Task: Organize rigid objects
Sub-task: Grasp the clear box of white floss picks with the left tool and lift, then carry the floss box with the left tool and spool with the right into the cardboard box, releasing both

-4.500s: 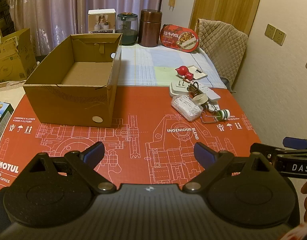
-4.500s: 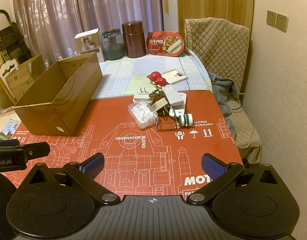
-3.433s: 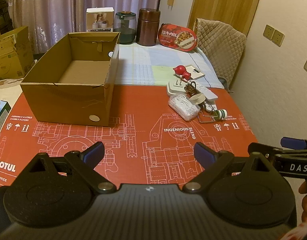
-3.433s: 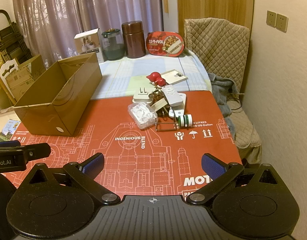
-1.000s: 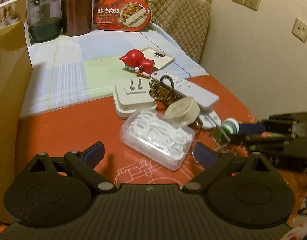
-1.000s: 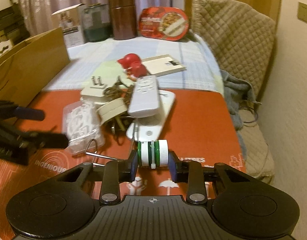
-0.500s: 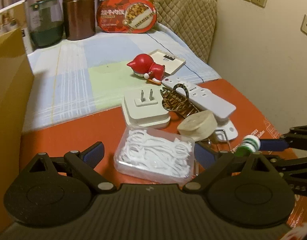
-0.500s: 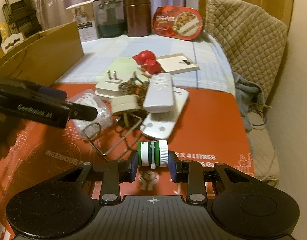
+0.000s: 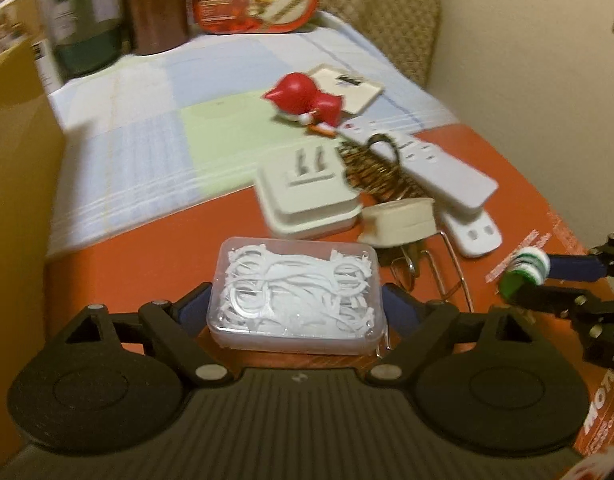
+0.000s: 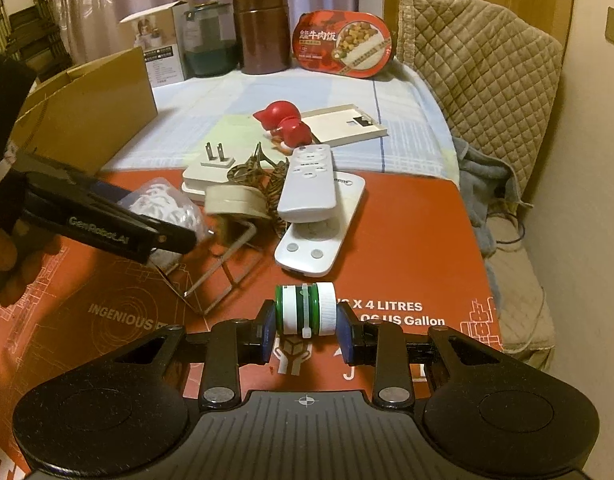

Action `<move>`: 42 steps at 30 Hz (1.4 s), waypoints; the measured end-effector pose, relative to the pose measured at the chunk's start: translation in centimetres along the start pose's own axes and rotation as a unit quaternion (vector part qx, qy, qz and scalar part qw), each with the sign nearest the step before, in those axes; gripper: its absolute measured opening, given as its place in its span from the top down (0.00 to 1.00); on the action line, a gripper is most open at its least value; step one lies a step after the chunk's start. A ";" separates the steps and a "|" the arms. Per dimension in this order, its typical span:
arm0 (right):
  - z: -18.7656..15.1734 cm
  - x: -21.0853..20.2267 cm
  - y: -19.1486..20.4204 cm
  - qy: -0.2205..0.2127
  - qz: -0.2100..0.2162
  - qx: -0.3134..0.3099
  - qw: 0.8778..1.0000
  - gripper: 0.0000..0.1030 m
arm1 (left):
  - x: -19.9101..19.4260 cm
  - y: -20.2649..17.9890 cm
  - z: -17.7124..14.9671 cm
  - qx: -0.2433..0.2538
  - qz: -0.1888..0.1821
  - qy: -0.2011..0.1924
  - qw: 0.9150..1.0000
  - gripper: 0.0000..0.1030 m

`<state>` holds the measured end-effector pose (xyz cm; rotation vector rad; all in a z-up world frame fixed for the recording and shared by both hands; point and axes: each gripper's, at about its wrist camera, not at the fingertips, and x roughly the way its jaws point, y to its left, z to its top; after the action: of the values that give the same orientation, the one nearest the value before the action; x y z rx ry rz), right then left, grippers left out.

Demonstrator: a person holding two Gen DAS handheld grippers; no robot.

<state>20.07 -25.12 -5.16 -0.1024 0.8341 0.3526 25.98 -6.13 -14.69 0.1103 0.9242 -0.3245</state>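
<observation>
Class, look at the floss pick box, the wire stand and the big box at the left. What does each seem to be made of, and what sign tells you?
Floss pick box: clear glossy plastic, probably; the white picks show through its lid.
Wire stand: thin bare metal, it seems; it glints silver along its bent rods.
Big box: brown matte cardboard, with a raw cut edge.

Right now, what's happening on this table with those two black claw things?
A person is tidying small items with a hand-held gripper in each hand. The right gripper is shut on a green-and-white spool. The left gripper is closing around a clear box of floss picks. The cardboard box waits to the left.
</observation>
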 end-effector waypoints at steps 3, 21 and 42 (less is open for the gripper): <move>-0.3 -0.3 0.0 0.002 -0.001 0.010 1.000 0.73 | -1.1 0.6 -1.2 -0.022 0.010 0.006 1.000 0.17; -1.8 -1.7 1.2 0.007 0.000 0.022 1.000 0.73 | -8.6 1.6 -6.1 -0.022 0.035 -0.046 0.998 0.16; -1.4 -1.4 1.4 0.006 -0.002 0.026 1.000 0.73 | -5.5 -1.0 -6.4 -0.017 0.069 -0.034 0.997 0.15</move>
<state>17.78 -24.49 -5.00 -0.0581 0.8544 0.3276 17.70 -4.35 -14.04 0.1305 0.8502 -0.1833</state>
